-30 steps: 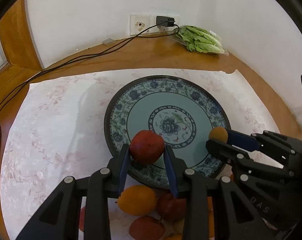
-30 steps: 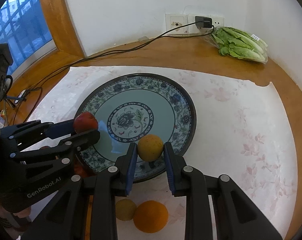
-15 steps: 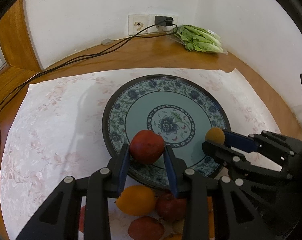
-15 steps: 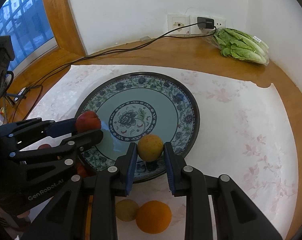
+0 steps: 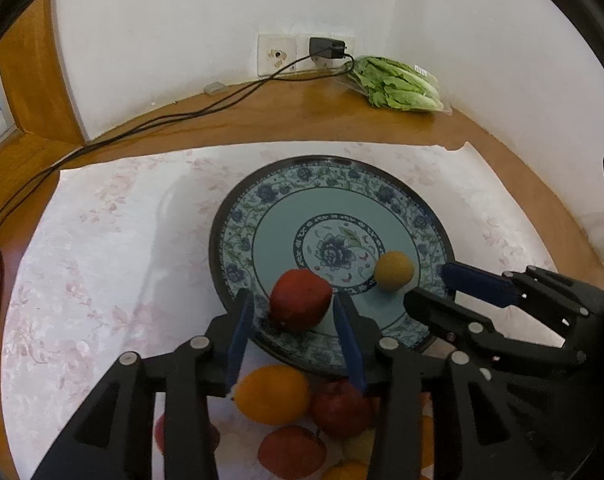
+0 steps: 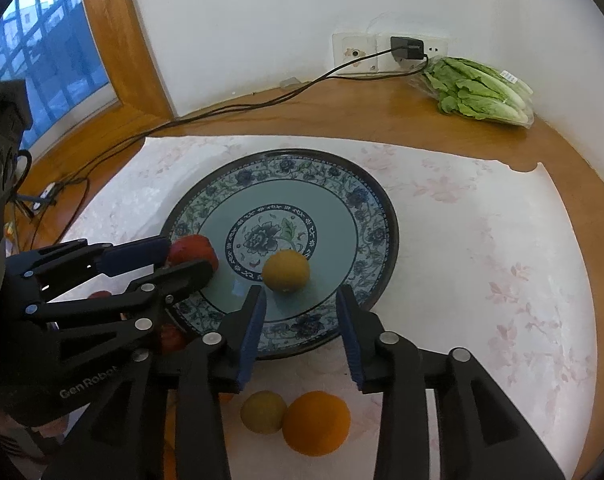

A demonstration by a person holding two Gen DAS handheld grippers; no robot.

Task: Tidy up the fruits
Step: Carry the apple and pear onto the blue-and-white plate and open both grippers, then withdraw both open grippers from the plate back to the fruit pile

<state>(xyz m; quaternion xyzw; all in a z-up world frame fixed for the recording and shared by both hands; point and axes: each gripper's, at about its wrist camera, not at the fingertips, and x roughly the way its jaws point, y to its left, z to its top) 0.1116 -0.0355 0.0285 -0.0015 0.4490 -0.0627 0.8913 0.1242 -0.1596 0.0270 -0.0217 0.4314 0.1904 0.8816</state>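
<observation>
Now both fruits sit on the plate (image 6: 376, 216): the red apple (image 5: 299, 298) between the left gripper's (image 5: 291, 330) released fingers, the yellow fruit (image 6: 285, 271) just beyond the opened right gripper (image 6: 302, 330) (more fruit waits nearer).

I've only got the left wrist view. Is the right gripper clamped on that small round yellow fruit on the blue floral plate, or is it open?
Observer: Open. In the right wrist view the right gripper has its jaws spread wide. The small round yellow fruit rests on the blue floral ceramic plate just ahead of the fingertips, touching neither pad.
Operator: Is any fruit waiting on the right gripper's side?
Observer: Yes. A round orange and a smaller yellow-green fruit lie touching each other on the white floral cloth, on the near side of the plate.
</observation>
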